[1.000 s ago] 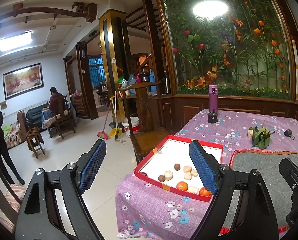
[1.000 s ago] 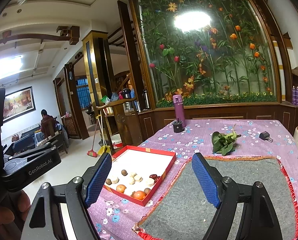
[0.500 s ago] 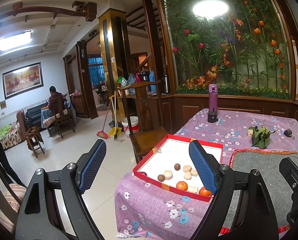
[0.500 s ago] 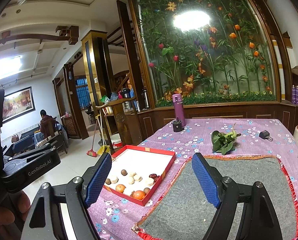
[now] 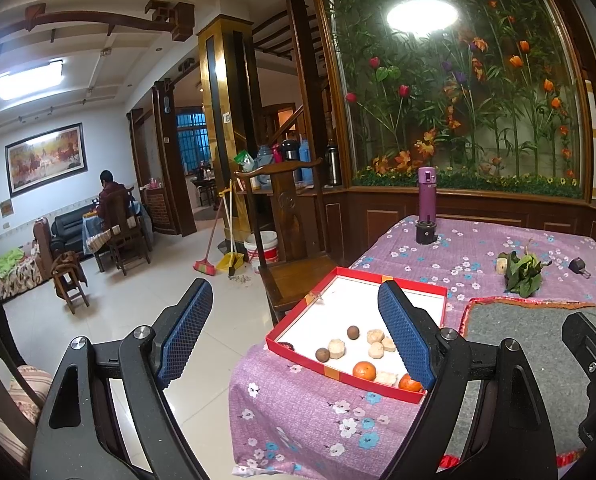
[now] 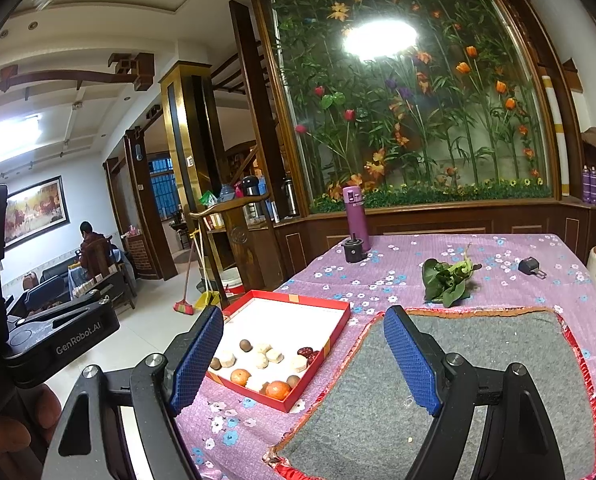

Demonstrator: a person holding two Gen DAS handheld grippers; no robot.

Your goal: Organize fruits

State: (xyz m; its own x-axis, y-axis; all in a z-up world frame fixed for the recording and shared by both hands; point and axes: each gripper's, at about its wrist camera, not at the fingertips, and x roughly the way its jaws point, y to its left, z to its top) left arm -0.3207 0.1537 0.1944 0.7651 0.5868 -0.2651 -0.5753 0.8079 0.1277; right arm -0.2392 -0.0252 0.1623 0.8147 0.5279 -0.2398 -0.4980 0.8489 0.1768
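A red-rimmed white box (image 5: 350,276) (image 6: 340,326) lies on the purple flowered tablecloth near the table's left edge. At its near end lie two oranges (image 5: 364,370) (image 6: 278,390), brown round fruits (image 5: 353,332) (image 6: 245,345) and several pale peeled pieces (image 5: 336,349) (image 6: 274,356). My left gripper (image 5: 294,336) is open and empty, held above and before the box. My right gripper (image 6: 304,360) is open and empty, held over the box's right rim and a grey felt mat (image 6: 478,372) (image 5: 538,332).
A purple bottle (image 6: 354,216) and a small black object (image 6: 354,250) stand at the far end of the table. Green leaves (image 6: 446,276) and a black plug (image 6: 532,267) lie to the right. A wooden chair (image 5: 294,240) stands at the table's left side.
Both grippers have barely moved. A person at the far left of the left wrist view has shifted further out of frame.
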